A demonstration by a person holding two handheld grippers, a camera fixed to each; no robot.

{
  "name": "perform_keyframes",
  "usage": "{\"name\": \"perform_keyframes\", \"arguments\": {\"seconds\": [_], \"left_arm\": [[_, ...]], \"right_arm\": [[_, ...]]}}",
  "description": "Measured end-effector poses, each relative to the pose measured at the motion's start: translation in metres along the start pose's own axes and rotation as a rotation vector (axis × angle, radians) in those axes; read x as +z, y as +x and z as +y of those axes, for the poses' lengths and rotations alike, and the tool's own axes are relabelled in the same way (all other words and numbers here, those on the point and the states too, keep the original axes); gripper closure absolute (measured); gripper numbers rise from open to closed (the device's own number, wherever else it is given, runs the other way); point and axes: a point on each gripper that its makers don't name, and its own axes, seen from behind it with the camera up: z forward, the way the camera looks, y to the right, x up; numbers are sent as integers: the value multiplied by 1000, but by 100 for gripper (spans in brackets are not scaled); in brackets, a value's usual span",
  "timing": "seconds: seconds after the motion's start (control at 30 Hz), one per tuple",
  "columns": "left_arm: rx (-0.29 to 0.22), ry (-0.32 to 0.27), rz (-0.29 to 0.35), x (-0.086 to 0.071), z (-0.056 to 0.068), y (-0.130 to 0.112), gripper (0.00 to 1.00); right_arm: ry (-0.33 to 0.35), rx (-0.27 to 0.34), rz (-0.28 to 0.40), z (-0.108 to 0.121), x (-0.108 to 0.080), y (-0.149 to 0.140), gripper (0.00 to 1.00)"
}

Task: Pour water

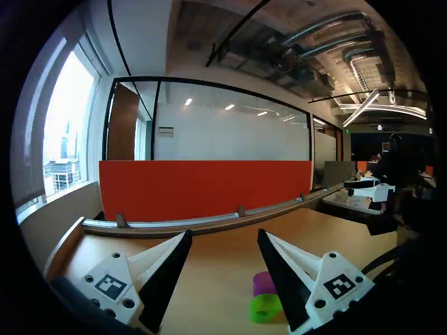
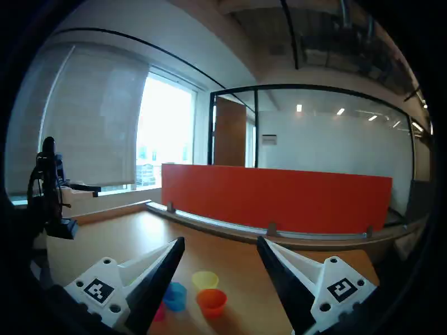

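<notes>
My left gripper (image 1: 224,237) hangs open above a wooden desk (image 1: 223,251) with nothing between its fingers. Below it, near its right finger, a purple cup (image 1: 262,282) and a lime green cup (image 1: 265,307) lie close together on the desk. My right gripper (image 2: 220,242) is open too and holds nothing. Under it stand an orange cup (image 2: 212,302), a yellow cup (image 2: 205,279) and a blue cup (image 2: 175,295), with a pink cup (image 2: 159,312) partly hidden behind the left finger.
An orange divider panel (image 1: 204,188) with a metal rail (image 1: 184,221) closes off the desk's far edge. A black stand with cables (image 2: 50,192) rises at the left in the right gripper view. More desks and a person (image 1: 394,167) are far off to the right.
</notes>
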Motion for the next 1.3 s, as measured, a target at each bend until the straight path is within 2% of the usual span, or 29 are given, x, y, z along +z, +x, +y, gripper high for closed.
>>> {"name": "perform_keyframes", "arguments": {"seconds": [0.17,0.47,0.67,0.87,1.03,1.17,1.3], "left_arm": [[-3,-70,-7,1,13,-1,14],[33,-146,-43,3,27,-9,14],[46,-181,-66,3,30,-14,14],[53,-215,-80,2,32,-15,14],[61,-238,-109,1,33,-23,14],[89,-250,-143,0,33,-32,14],[106,-249,-173,1,32,-42,14]], "right_arm": [[95,-2,1,-21,-1,6,0],[146,-15,-38,-30,4,3,0],[164,-23,-49,-33,6,3,0],[221,-35,-79,-41,6,2,0],[252,-74,-129,-43,6,-8,0],[261,-114,-173,-43,7,-16,0],[273,-124,-196,-45,9,-22,0]]}}
